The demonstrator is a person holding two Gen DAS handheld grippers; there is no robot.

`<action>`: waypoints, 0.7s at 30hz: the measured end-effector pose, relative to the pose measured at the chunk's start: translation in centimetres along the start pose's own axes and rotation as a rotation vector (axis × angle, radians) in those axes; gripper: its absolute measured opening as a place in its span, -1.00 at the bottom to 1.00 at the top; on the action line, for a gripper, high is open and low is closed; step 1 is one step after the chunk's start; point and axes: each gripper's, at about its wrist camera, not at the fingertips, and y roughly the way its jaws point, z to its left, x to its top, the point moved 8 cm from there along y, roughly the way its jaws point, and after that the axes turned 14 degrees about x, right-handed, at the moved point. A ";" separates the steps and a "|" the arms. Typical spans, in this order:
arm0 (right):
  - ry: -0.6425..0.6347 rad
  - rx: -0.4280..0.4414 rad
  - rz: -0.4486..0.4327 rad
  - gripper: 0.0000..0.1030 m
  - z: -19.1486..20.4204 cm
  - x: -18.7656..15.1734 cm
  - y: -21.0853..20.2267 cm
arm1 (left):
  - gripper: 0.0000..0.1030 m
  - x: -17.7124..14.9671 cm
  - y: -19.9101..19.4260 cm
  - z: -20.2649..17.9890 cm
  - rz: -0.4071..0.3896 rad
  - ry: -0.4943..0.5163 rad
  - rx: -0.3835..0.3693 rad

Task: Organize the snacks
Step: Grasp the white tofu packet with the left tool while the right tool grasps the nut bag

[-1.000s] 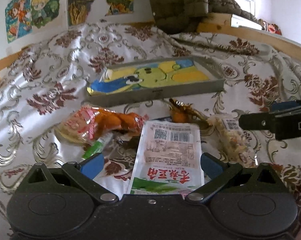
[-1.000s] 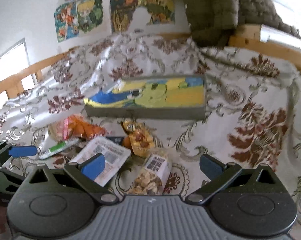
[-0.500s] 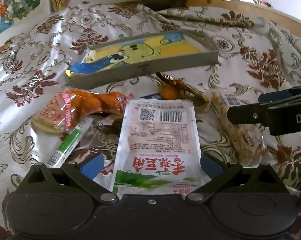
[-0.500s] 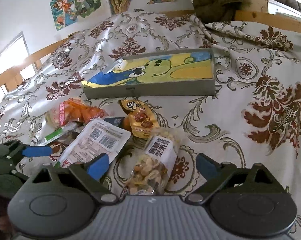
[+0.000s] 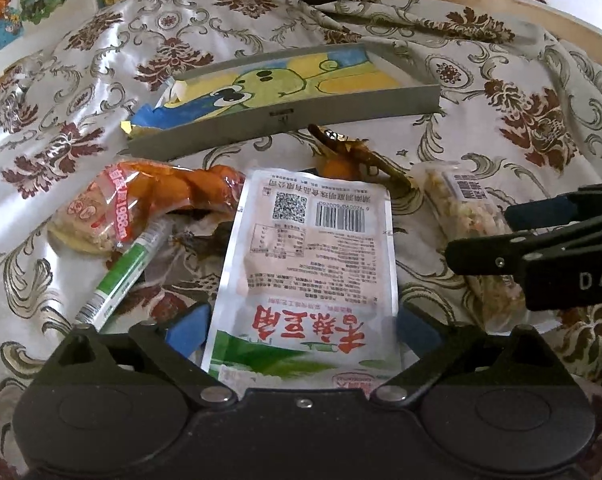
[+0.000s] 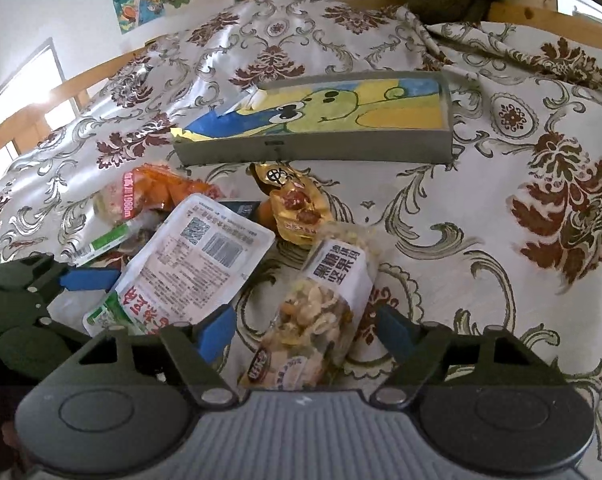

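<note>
Between the spread blue pads of the left gripper (image 5: 303, 330), a white pouch (image 5: 313, 264) printed with red characters and a barcode is found, lying flat on the floral cloth (image 5: 501, 92); no grip is taken. Between the parted pads of the right gripper (image 6: 307, 330), likewise open, a clear nut-mix packet (image 6: 321, 308) is recorded. Just left of the pouch, a green-and-white stick sachet (image 5: 121, 276) and an orange snack bag (image 5: 141, 204) are listed. Beyond the pouch, a gold wrapped sweet (image 6: 297, 204) is noted. Farther off, a grey tray (image 6: 317, 152) lined with a cartoon drawing is set.
</note>
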 end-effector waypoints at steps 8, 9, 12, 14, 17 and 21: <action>0.006 0.010 0.044 0.40 -0.1 -0.5 0.7 | 0.88 -0.8 -0.5 -0.6 -0.017 0.019 0.007; 0.001 0.011 0.050 0.39 0.0 -0.6 0.8 | 0.88 -0.9 -0.5 -0.8 -0.023 0.036 0.017; -0.009 -0.004 0.058 0.22 0.1 -0.8 0.9 | 0.87 -1.0 -0.8 -1.1 -0.031 0.057 0.034; -0.003 -0.008 0.057 0.16 0.0 -0.8 0.9 | 0.86 -1.0 -0.8 -1.1 -0.028 0.052 0.039; -0.006 -0.010 0.056 0.09 0.0 -0.9 0.9 | 0.83 -1.1 -1.1 -1.1 -0.027 0.055 0.060; -0.020 -0.014 0.055 0.02 0.2 -0.9 0.8 | 0.53 -0.9 -2.3 -1.2 -0.088 0.085 0.120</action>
